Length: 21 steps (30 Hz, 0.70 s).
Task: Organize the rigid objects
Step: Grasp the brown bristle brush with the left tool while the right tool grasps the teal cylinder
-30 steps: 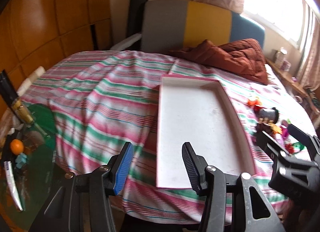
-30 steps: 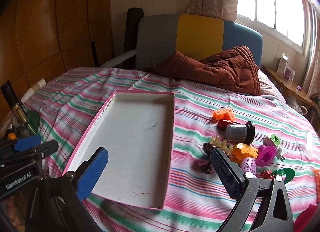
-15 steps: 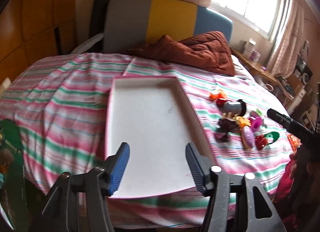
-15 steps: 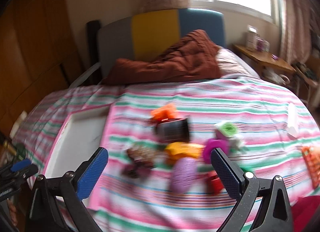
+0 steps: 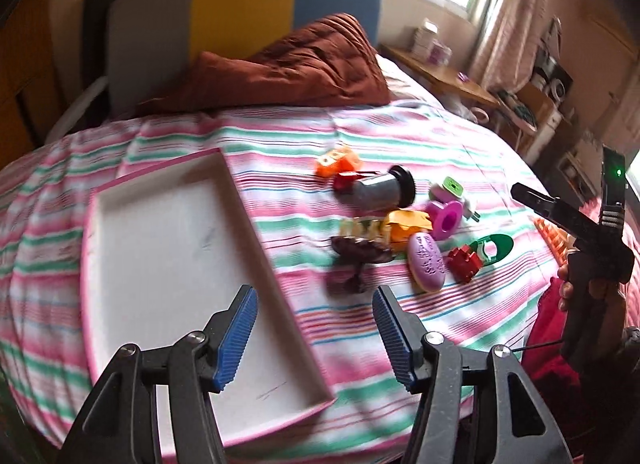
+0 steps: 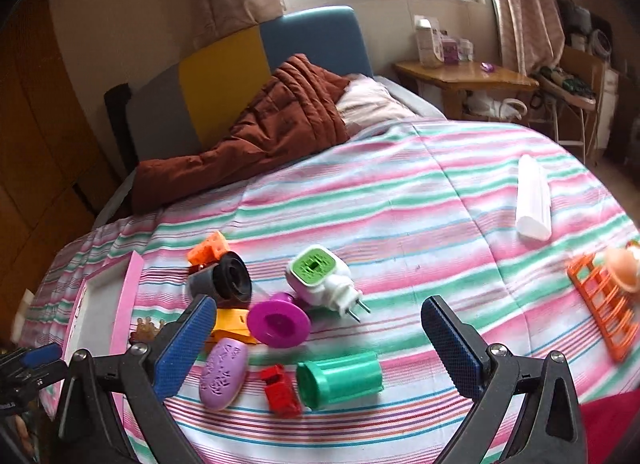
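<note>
A white tray with a pink rim (image 5: 160,256) lies empty on the striped bed, left of a pile of small toys. The pile holds a grey and black cylinder (image 5: 380,188), a magenta spool (image 6: 278,324), a purple oval soap (image 6: 224,374), a red piece (image 6: 280,390), a green cup (image 6: 340,378), a white and green plug (image 6: 320,276) and an orange block (image 6: 208,250). My left gripper (image 5: 314,328) hangs open above the tray's right rim, empty. My right gripper (image 6: 318,328) is open wide above the pile, touching nothing.
A brown quilt (image 5: 288,64) lies bunched at the headboard. A white tube (image 6: 532,200) and an orange rack (image 6: 604,304) sit on the bed's right side. A wooden side table (image 6: 464,76) stands beyond the bed. A hand holds the right gripper at the right edge (image 5: 572,220).
Both views have swung to the right, from the tray towards the toy pile. The left gripper's jaws have widened. The right gripper now hangs over the toys.
</note>
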{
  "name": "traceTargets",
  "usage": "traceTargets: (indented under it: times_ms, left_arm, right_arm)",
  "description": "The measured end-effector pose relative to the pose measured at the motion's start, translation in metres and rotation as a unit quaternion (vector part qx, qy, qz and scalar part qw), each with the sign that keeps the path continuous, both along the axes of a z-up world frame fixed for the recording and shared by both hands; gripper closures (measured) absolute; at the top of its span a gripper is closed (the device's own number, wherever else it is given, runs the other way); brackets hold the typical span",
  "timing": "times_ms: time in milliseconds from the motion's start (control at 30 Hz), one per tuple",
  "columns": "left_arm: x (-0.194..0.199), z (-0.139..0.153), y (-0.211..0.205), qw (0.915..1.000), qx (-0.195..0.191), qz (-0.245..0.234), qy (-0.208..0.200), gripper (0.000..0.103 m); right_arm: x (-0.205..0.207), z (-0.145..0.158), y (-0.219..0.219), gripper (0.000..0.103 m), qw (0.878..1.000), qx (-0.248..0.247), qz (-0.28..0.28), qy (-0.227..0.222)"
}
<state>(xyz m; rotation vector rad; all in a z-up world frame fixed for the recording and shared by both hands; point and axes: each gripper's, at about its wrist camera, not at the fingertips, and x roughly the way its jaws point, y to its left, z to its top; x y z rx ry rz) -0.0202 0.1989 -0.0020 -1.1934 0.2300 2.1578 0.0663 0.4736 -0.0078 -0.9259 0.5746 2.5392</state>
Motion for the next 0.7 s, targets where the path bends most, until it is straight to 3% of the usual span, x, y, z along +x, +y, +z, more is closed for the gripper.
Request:
traceTargets:
  times_ms: [267, 467, 667, 700]
  left_arm:
    - [-0.020, -0.022, 0.052, 0.9983, -0.013, -0.049, -0.031, 0.042]
    - [-0.037, -0.045, 0.083, 0.9954, -0.046, -0.068, -0.049, 0.024]
    - [-0.048, -0.067, 0.102, 0.9932, -0.063, -0.075, -0.063, 0.023]
    - [-0.049, -0.073, 0.104, 0.9927, -0.069, -0.074, -0.064, 0.030]
  right_arm:
    - [0.008, 0.009, 0.009, 0.000, 0.999, -0.023, -0.011, 0.020]
    - [0.012, 0.012, 0.017, 0.000, 0.999, -0.041, -0.021, 0.029]
    - [0.015, 0.009, 0.027, 0.000, 0.997, -0.066, -0.033, 0.035]
    - [0.015, 0.008, 0.029, 0.000, 0.996, -0.072, -0.035, 0.036]
